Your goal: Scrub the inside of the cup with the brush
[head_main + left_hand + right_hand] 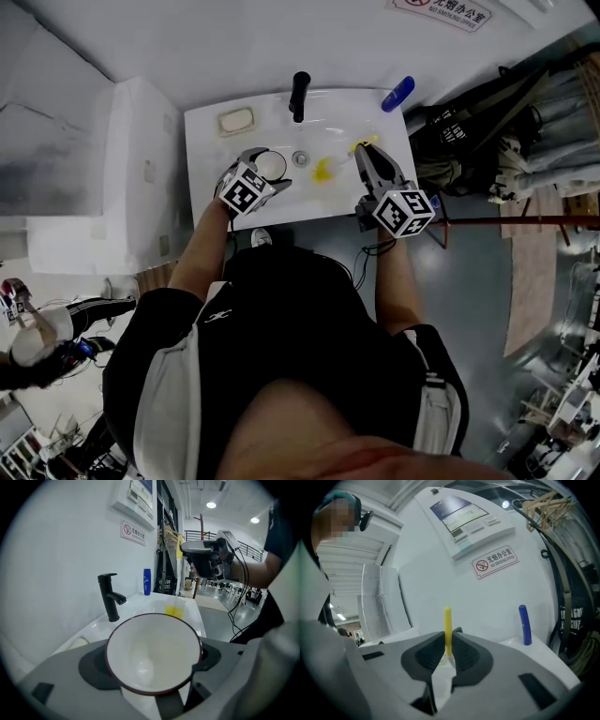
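Both grippers hover over the sink [208, 131], left gripper [266, 168] clamping the cup [152, 656] to expose its mouth, right gripper [447, 645] pinching the brush [447, 624] handle for scrubbing.

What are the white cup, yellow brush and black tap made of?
The cup: probably glazed ceramic, glossy white with a thin dark rim. The brush: its handle looks like smooth plastic, even bright yellow. The tap: likely metal under a matte black coat; can't be sure.
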The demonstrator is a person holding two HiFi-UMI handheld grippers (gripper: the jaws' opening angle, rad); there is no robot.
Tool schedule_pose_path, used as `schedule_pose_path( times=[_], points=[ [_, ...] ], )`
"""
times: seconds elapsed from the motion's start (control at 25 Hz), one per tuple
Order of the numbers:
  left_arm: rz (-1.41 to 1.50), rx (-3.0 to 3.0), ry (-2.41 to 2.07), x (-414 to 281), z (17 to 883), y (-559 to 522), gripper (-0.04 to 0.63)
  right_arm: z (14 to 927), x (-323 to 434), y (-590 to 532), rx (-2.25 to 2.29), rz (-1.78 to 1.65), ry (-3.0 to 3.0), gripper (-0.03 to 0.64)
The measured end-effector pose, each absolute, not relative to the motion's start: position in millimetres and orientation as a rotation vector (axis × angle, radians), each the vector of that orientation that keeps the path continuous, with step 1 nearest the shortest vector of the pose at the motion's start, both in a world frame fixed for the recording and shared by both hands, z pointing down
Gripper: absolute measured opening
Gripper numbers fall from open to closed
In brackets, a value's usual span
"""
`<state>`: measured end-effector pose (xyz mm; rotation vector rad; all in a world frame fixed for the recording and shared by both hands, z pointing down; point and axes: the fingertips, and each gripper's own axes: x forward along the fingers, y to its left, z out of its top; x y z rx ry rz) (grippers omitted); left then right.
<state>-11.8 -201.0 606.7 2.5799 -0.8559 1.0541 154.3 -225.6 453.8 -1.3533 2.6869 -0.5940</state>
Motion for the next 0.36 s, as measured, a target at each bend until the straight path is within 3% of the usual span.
schedule_pose_path(
  times=[0.36],
  points=[
    [1.028,2.628,-0.879,-15,598,-203,0.410,455,153,-226,-1.330,-0.621,2.668,0.051]
  ],
)
